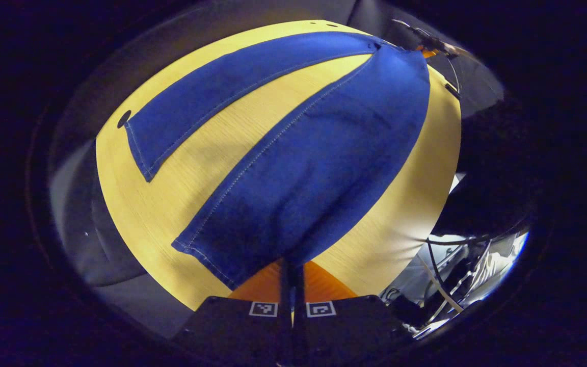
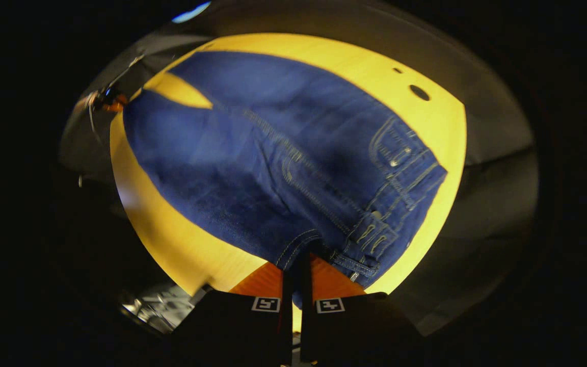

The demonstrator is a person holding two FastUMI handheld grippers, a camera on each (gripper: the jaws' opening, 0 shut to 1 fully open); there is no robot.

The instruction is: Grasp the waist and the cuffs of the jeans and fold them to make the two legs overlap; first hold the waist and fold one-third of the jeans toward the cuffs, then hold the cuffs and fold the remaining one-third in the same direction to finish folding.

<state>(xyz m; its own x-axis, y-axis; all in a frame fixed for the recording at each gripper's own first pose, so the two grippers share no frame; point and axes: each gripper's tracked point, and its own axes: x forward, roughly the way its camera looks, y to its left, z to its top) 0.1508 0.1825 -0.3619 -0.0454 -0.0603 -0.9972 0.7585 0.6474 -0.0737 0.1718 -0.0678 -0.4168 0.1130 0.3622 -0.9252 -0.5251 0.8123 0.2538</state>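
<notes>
Blue jeans point(image 1: 319, 153) lie flat on a yellow wooden table point(image 1: 212, 153), the two legs splayed apart in a V. In the left gripper view my left gripper point(image 1: 292, 267) is shut on the cuff of the nearer leg point(image 1: 222, 250); the other leg point(image 1: 232, 86) lies free to the left. In the right gripper view my right gripper point(image 2: 297, 265) is shut on the waistband point(image 2: 370, 239) of the jeans point(image 2: 273, 163), near the fly and belt loops. Each gripper shows small at the far end of the other's view: the right gripper point(image 1: 428, 46) and the left gripper point(image 2: 105, 102).
The table has round holes near its edge point(image 1: 124, 118) point(image 2: 419, 92). Cables and equipment point(image 1: 451, 285) sit off the table's side by the left gripper. Grey floor point(image 2: 497, 204) surrounds the table point(image 2: 181, 244).
</notes>
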